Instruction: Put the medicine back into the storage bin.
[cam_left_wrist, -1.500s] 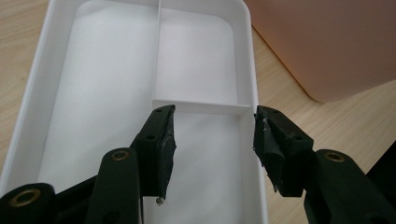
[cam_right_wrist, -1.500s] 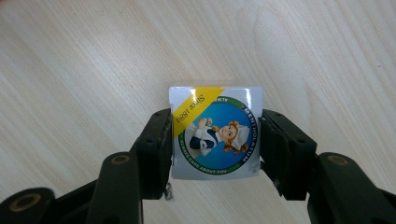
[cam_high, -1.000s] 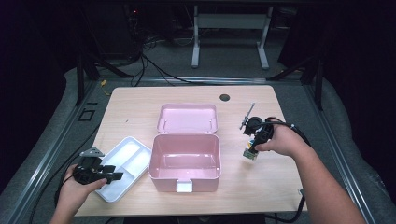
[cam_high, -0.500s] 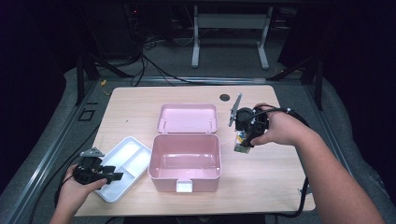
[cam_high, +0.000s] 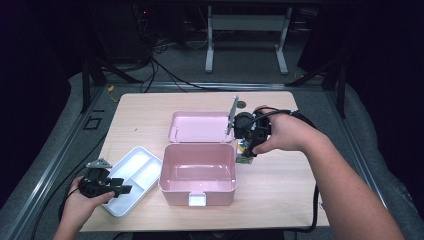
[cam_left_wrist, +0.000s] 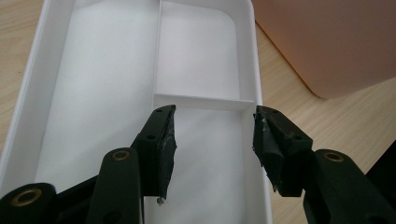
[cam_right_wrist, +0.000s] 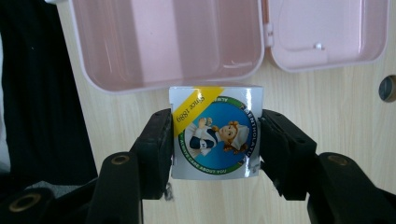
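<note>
An open pink box (cam_high: 198, 172) stands mid-table with its lid (cam_high: 200, 126) laid flat behind it. My right gripper (cam_high: 245, 152) hangs just right of the box's rim, pointing down, shut on a small white packet (cam_right_wrist: 215, 139) printed with a round cartoon label and a yellow stripe; the same packet (cam_high: 244, 156) peeks below the hand in the high view. The box (cam_right_wrist: 168, 42) lies beneath it in the right gripper view. My left gripper (cam_high: 121, 189) rests at the front left, open over a white divided tray (cam_left_wrist: 112, 93), with nothing between its jaws.
The white tray (cam_high: 131, 175) lies left of the pink box, near the table's front edge. A small dark round disc (cam_high: 241, 104) sits on the wood behind the lid. Bare wood (cam_high: 280, 185) stretches right of the box. Dark floor and cables surround the table.
My right gripper has risen and travelled left with the packet, from the table's right part to the box's right rim. The left gripper has stayed where it was.
</note>
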